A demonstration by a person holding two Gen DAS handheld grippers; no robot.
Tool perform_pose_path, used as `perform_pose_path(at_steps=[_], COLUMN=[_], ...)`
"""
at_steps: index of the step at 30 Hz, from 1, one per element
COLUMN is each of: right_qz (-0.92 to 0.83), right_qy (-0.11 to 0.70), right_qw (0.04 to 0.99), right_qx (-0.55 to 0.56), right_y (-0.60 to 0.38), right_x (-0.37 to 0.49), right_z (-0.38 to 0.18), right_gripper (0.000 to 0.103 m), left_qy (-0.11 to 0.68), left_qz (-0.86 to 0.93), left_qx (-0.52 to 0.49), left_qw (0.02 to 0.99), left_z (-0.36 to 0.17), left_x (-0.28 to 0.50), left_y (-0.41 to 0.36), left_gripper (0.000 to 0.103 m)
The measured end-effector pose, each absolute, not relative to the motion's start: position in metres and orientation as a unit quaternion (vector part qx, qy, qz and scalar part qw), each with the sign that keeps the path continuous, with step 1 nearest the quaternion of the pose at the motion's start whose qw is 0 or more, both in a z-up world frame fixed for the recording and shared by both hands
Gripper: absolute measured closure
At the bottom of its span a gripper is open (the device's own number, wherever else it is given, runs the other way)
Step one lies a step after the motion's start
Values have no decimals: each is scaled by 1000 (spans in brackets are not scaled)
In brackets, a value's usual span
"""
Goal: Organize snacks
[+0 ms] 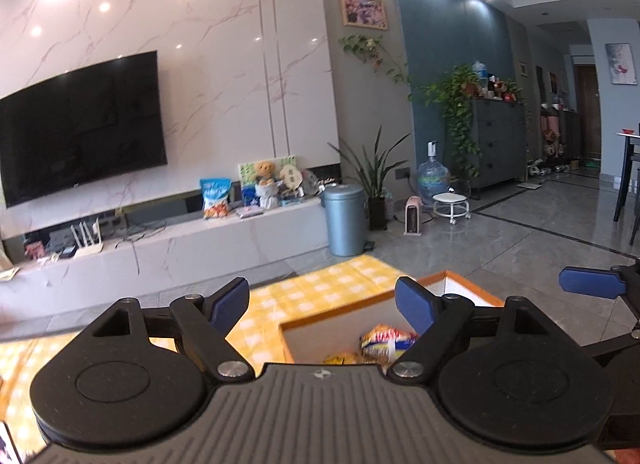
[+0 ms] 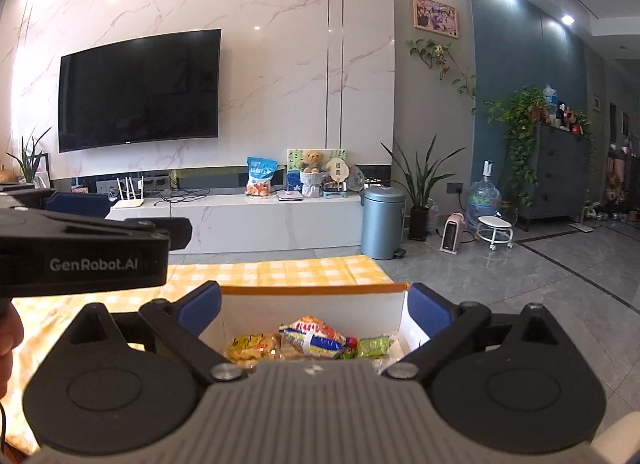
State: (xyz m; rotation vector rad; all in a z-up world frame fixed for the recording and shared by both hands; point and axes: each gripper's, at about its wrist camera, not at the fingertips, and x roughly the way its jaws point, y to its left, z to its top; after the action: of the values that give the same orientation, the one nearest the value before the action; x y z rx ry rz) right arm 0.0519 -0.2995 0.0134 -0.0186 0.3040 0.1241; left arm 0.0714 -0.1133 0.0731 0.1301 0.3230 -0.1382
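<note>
Inside the box (image 2: 312,306) lie snack packets (image 2: 308,338); both hand-held grippers (image 2: 316,300) gape empty.

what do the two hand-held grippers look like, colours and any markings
Both look alike: the left hand-held gripper and right hand-held gripper have matte black linkage arms with silver pivot bolts, round black discs either side, a ribbed grey body and blue finger pads. The left one's side reads "GenRobot.AI" in pale lettering.

Snack box (image 2: 312,306) bottom behind gripper body
</note>
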Motion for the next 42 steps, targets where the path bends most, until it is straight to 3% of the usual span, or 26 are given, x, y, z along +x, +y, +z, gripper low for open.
perform_pose_path(at_steps=[16,42], right_qz=[57,56], right_qy=[252,263], right_qw=[966,963], right_qx=[-10,-22], right_y=[-290,-287], right_x=[58,52], right_z=[-53,-59], right_gripper=[6,6], left_qy=[280,301], left_qz=[-2,-10], left_qx=[33,28], left_qw=[959,953], left_z=[9,-8], left_x=[59,46], left_y=[-66,-66], left_gripper=[4,4])
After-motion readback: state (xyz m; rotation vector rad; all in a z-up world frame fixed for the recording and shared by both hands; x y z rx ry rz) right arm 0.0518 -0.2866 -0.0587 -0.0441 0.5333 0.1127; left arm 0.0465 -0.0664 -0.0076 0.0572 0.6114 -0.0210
